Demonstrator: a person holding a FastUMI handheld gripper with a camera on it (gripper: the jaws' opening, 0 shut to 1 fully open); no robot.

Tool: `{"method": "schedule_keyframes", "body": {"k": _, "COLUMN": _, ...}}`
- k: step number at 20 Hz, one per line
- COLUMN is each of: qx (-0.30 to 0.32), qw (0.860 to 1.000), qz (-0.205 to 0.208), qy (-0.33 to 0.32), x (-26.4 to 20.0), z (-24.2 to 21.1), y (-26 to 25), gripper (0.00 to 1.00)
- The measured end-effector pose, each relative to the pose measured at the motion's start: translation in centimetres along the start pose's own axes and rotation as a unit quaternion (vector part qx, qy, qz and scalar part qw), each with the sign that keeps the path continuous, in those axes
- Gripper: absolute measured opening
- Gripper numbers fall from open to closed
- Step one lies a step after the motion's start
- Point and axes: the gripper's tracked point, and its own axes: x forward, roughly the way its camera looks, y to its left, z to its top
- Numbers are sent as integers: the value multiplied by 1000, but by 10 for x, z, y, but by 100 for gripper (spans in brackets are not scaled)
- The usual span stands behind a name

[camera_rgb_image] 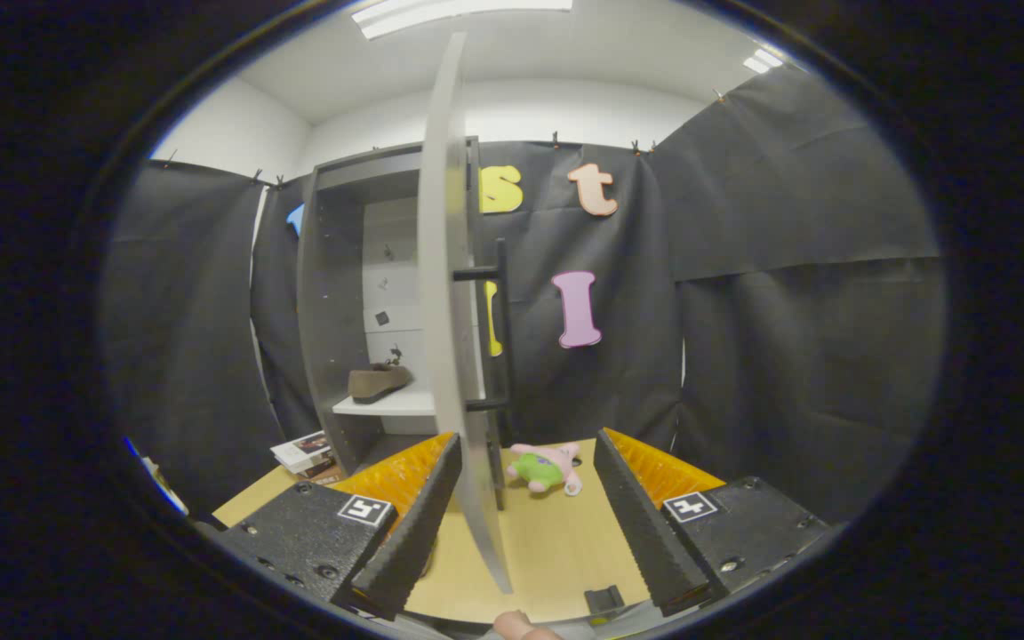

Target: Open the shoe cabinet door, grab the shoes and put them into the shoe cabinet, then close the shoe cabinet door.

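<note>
A fingertip of the person (525,628) shows at the very near edge, just below the gripper (530,524). The fingers stand wide apart, clamped on nothing, and the swung-open shoe cabinet door (454,293) runs edge-on between them, closer to the left finger; whether it touches that finger cannot be told. The door's lower edge hangs over the light wooden desk (556,551). A dark bar handle (499,324) sits upright on the door's right-hand face.

Beyond the left finger stands the grey shoe cabinet (321,302), open, with a pale shelf (388,404) inside. One brown shoe (379,380) lies on that shelf, toe pointing toward the cabinet's left wall.

Just ahead of the fingers, right of the door, a pink and green plush toy (548,467) lies on the desk. Left of the cabinet's foot, a small stack of books (303,452) rests near the desk's edge. Black cloth hangs behind everything.
</note>
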Motion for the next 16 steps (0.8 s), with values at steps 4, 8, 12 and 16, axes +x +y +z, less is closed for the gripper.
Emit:
{"method": "schedule_keyframes", "body": {"k": 4, "qx": -33, "qw": 999, "qz": 11, "qy": -8, "x": -8, "z": -21, "y": 41, "gripper": 98}}
{"method": "schedule_keyframes", "body": {"k": 8, "qx": -28, "qw": 999, "qz": 44, "qy": -4, "x": 5, "z": -59, "y": 91, "gripper": 100}}
{"method": "schedule_keyframes", "body": {"k": 12, "qx": 16, "qw": 997, "qz": 70, "qy": 16, "x": 40, "z": -111, "y": 136, "gripper": 100}}
{"method": "schedule_keyframes", "body": {"k": 16, "qx": 32, "qw": 995, "qz": 92, "qy": 22, "x": 83, "z": -157, "y": 182, "gripper": 99}}
